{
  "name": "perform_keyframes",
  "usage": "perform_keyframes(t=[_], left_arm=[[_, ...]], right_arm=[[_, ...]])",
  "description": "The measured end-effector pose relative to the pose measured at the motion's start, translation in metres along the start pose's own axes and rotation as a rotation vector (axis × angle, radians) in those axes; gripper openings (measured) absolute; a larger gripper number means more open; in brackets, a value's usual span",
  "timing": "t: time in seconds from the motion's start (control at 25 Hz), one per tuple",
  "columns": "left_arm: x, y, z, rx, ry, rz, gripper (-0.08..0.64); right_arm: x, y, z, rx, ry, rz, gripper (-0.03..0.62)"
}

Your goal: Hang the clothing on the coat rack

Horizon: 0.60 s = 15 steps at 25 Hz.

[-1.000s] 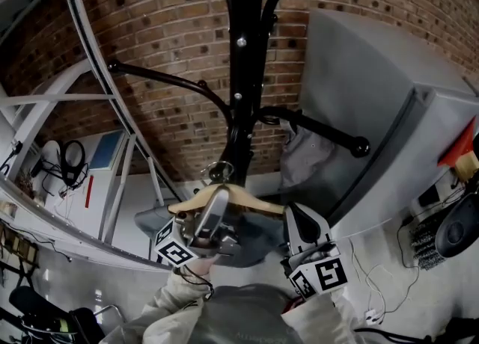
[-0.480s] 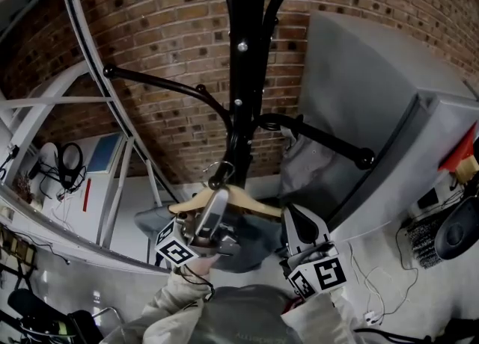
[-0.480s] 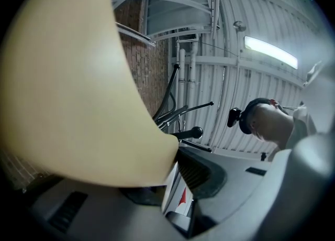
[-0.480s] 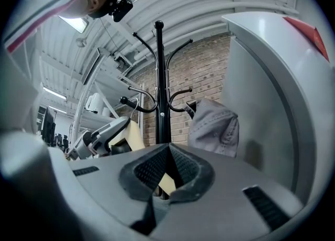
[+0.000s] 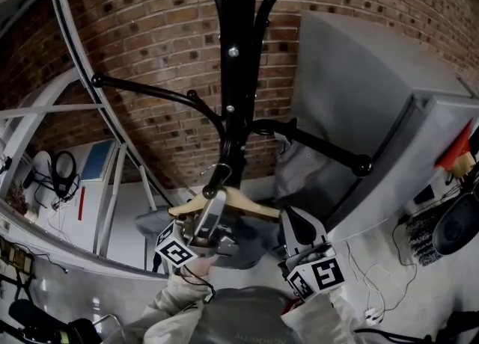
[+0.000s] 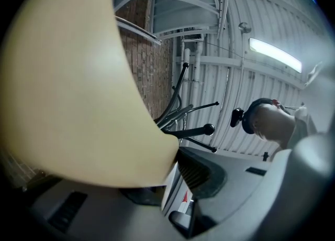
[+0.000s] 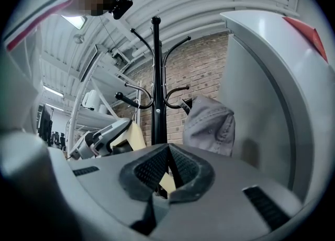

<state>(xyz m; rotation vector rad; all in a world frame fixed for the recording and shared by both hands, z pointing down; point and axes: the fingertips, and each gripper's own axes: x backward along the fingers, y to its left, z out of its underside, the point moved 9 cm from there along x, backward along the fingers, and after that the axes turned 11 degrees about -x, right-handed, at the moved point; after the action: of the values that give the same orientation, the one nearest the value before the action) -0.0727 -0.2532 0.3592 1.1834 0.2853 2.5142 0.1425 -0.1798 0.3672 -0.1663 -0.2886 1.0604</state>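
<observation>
**A:** ok so where was the clothing [image 5: 254, 242] at, on the coat rack [image 5: 238, 73] or not?

**B:** couldn't call it hooked tbh. It was a dark grey thing draped on a wooden hanger [image 5: 254, 206], right up by the rack's black pole and below its 2 lower arms. The hanger's metal hook [image 5: 217, 173] sat just beside the pole, and I couldn't tell if it touched a peg.

**A:** and the grippers?

**B:** left gripper [image 5: 215, 202] was clamped on the hanger near its neck, and the cream wood filled most of the left gripper view. Right gripper [image 7: 168, 151] was closed tip to tip, nothing pinched that I could see, near the hanger's right end. Also 1 lighter grey garment [image 7: 209, 123] hung off an arm on the rack's right side.
</observation>
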Motion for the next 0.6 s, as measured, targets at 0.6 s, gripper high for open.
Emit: perform_keyframes(t=[0.6], left_arm=[[0.003, 0.012, 0.006, 0.037, -0.004, -0.002, 0.101]], right_arm=[[-0.002, -0.003, 0.008, 0.004, 0.034, 0.023, 0.023]])
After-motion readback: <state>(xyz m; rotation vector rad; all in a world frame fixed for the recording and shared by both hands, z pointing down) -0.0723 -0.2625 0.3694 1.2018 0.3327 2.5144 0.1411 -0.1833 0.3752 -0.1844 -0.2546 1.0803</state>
